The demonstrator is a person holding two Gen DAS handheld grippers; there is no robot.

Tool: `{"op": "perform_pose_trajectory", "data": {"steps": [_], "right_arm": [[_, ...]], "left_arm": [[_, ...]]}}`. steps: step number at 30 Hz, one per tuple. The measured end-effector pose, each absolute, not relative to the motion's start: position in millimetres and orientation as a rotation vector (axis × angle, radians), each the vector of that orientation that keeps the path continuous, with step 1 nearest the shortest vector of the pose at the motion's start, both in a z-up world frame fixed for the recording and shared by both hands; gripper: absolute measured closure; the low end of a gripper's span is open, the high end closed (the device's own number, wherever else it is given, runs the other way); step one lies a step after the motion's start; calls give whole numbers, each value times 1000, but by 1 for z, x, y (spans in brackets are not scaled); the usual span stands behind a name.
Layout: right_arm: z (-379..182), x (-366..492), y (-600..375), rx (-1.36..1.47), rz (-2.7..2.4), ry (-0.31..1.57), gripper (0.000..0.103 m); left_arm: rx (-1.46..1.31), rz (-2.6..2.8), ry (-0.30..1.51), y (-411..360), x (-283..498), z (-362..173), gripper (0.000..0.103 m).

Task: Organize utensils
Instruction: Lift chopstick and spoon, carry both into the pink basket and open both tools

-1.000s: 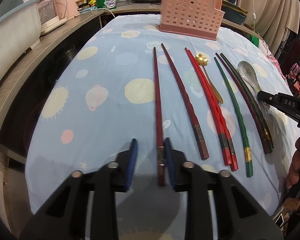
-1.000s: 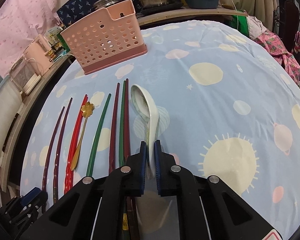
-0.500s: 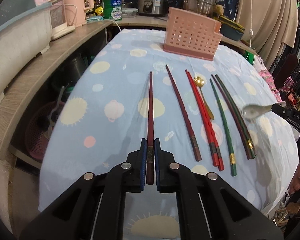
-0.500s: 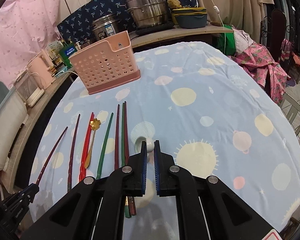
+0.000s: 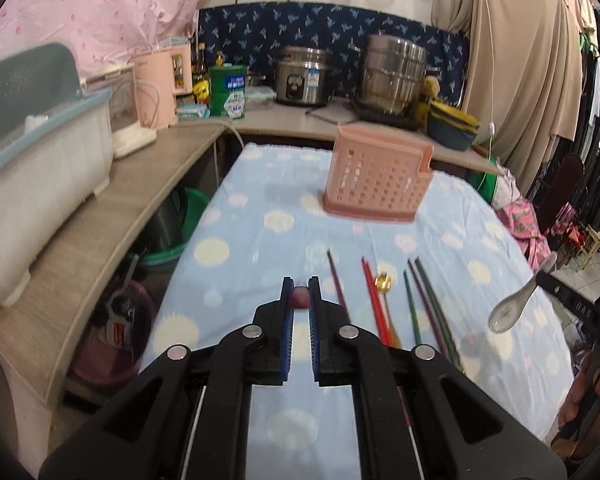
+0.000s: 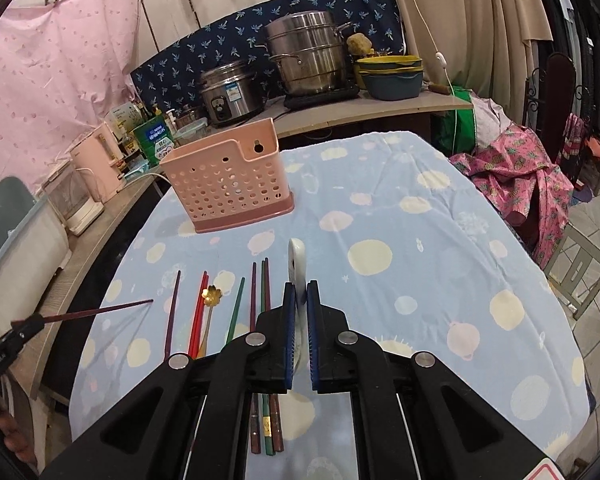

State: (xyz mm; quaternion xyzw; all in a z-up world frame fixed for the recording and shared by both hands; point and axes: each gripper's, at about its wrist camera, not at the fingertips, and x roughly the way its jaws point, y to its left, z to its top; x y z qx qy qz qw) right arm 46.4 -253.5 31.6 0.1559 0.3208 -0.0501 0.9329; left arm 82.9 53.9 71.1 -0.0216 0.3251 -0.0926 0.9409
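Note:
My left gripper point(image 5: 301, 292) is shut on a dark red chopstick point(image 5: 301, 297), seen end-on and lifted above the table; it also shows in the right wrist view point(image 6: 100, 312). My right gripper point(image 6: 299, 294) is shut on a white ceramic spoon point(image 6: 297, 264), raised in the air, also seen in the left wrist view point(image 5: 512, 310). A pink perforated utensil basket point(image 5: 378, 178) stands upright at the far end of the table. Several chopsticks point(image 6: 232, 312) and a gold flower spoon point(image 6: 212, 296) lie in a row on the cloth.
The table has a light blue spotted cloth point(image 6: 420, 260). A wooden counter point(image 5: 112, 208) with a white bin, kettle and cookers runs along the left and back. A green tub point(image 5: 180, 224) sits below the counter. Pink clothes point(image 6: 520, 176) lie at the right.
Both grippers have lifted higher with their loads. The left one closed on the dark red chopstick a second ago and raised it. The spoon has left the table.

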Motion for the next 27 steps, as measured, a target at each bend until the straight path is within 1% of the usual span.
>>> {"op": "perform_pose_trajectory", "data": {"steps": [8, 17, 22, 27], "right_arm": [[60, 97, -258, 300, -68, 609, 97], [101, 175, -262, 262, -61, 513, 97], [110, 216, -268, 275, -62, 480, 97], [110, 252, -269, 281, -60, 477, 97]], "left_arm": [[-32, -193, 541, 43, 135, 134, 96], [-44, -205, 381, 20, 190, 212, 96], [-55, -231, 320, -1, 218, 234, 96], [-52, -245, 308, -21, 246, 234, 96]]}}
